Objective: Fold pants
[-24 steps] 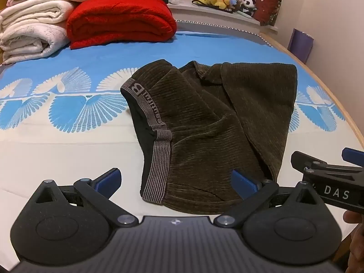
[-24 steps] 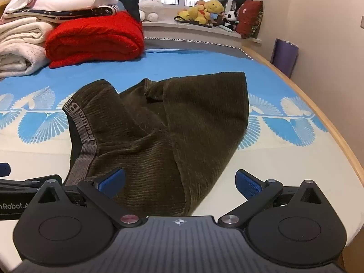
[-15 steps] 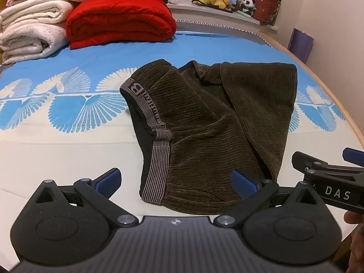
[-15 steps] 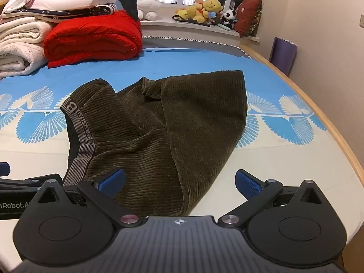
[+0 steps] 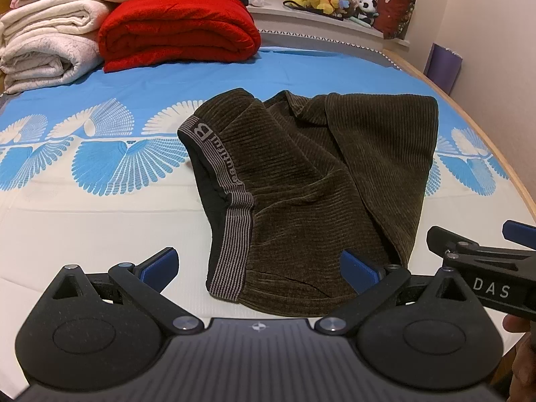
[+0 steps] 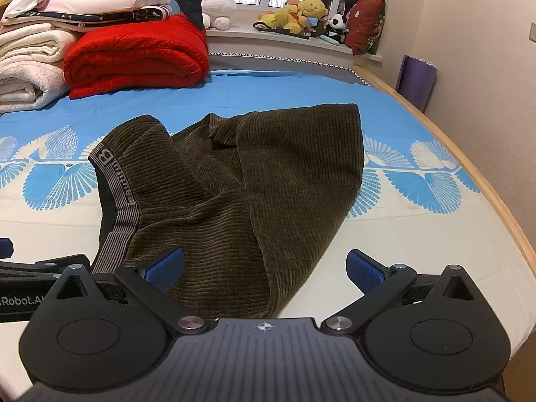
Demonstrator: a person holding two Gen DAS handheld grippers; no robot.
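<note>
Taking the pants [image 5: 301, 181] as the landmark, nearest the cameras are the two tools. The left gripper [image 5: 259, 266] is held low at the near edge of the pants with its blue pads spread wide apart and nothing between them; the striped waistband [image 5: 234, 234] end lies in the gap ahead of it. The right gripper [image 6: 264, 266] is held likewise just to the right, its pads also well apart and empty, with the near corner of the folded leg panel lying between and ahead of them. Neither tool is seen touching the cloth. This paired, open stance at the near hem is judged to be a readiness for pinching the near edge at two points, so that it may be carried over toward the far edge.

The pants are laid on the bed sheet [image 5: 83, 227], already doubled, with the waistband running along the left side and a broad ribbed panel overlapping on the right. Creases are noted near the far middle; the fold is judged incomplete.

Beyond the pants, to the far left, a red blanket [image 5: 177, 30] and a stack of white bedding [image 5: 47, 50] are set clear of the working area. Further still, plush toys [image 6: 301, 13] are lined on the window ledge.
</note>
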